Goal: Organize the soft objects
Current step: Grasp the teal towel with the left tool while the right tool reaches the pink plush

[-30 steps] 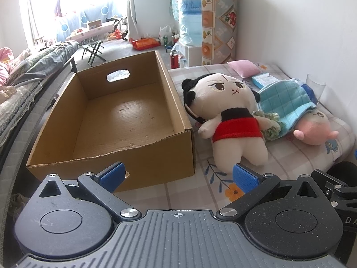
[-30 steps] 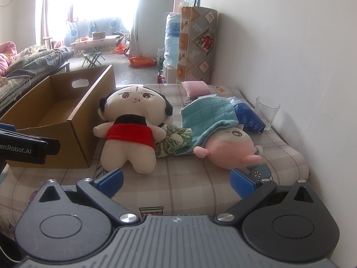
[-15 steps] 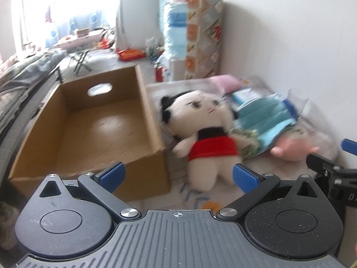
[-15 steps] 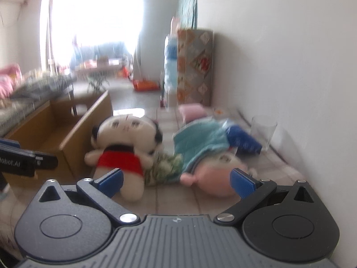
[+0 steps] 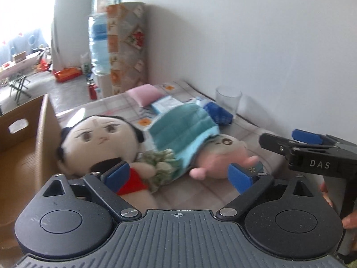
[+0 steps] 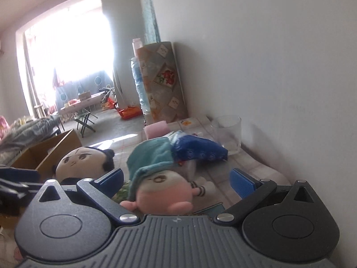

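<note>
1. Your left gripper [image 5: 178, 175] had its blue fingers [image 5: 116, 174] spread wide and held nothing. It sat low over the tabletop [image 5: 200, 192], which was covered by a checked cloth.
2. Your right gripper [image 6: 177, 179] also had its fingers [image 6: 242, 182] spread wide and empty. In the left wrist view it appeared at the right edge [image 5: 312, 154].
3. The doll with the red shirt [image 5: 100, 143] lay on its back on the tabletop, touching the side wall of the cardboard box [image 5: 42, 134]. Its red torso lay just in front of your left gripper's left finger.
4. The pink plush [image 6: 165, 192] lay beside the doll, directly between your right gripper's fingers and close to the camera. A teal quilted cloth [image 5: 183, 131] covered its upper part.
5. A green patterned fabric piece [image 5: 162, 163] lay bunched between the doll and the pink plush, touching both.
6. A blue pouch [image 6: 198, 150] lay behind the teal cloth, with a clear glass [image 6: 227, 131] standing upright near the wall just beyond it.
7. A pink cushion [image 5: 145, 93] rested at the far end of the tabletop.
8. The cardboard box stood open-topped at the left; only part of its interior was in view.
</note>
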Demonstrator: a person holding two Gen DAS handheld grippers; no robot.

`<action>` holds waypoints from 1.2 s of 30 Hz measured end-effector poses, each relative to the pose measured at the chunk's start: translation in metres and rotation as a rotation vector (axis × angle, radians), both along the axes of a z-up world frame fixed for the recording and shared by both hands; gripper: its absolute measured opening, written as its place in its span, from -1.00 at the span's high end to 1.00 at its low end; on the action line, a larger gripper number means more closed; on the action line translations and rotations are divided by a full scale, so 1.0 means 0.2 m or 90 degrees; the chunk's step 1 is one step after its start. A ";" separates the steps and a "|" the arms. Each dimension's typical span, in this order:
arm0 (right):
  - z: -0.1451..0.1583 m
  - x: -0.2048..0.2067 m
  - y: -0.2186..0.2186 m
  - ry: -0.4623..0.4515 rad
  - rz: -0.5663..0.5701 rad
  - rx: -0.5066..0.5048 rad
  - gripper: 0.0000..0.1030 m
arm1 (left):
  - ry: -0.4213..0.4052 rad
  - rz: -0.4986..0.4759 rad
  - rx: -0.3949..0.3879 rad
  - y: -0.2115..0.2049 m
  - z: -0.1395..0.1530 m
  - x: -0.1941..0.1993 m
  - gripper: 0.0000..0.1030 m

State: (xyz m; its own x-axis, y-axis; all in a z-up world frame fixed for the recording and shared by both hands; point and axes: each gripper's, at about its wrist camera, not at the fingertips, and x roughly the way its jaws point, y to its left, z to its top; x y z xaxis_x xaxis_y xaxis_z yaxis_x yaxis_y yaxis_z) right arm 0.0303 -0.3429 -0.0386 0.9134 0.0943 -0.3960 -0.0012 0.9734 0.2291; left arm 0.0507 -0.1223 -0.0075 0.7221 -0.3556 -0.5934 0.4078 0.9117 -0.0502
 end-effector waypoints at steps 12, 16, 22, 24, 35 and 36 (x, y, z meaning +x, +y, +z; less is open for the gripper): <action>-0.15 0.20 -0.11 -0.006 0.040 0.079 -0.47 | 0.105 -0.020 -0.072 -0.22 0.04 0.44 -0.64; -0.18 0.24 -0.18 -0.011 0.020 0.102 -0.39 | 0.109 -0.049 -0.062 -0.30 0.02 0.48 -0.51; -0.18 0.40 -0.35 -0.004 0.059 0.199 -0.20 | 0.080 -0.092 -0.025 -0.33 -0.05 0.41 -0.29; -0.18 0.49 -0.37 0.016 0.106 0.240 -0.09 | 0.077 -0.104 0.000 -0.36 -0.07 0.40 -0.23; -0.25 0.86 -0.18 0.146 0.235 0.255 0.34 | 0.082 -0.092 0.011 -0.40 -0.16 0.48 0.66; -0.26 0.88 -0.18 0.156 0.236 0.259 0.40 | 0.081 -0.088 0.006 -0.39 -0.16 0.49 0.70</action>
State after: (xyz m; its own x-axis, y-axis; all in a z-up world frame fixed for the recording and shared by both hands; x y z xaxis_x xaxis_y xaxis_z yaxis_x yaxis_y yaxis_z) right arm 0.2063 -0.3786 -0.0897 0.6779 0.5767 -0.4559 -0.2241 0.7527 0.6191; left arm 0.1481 -0.2009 -0.0396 0.5855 -0.4410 -0.6802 0.5206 0.8478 -0.1015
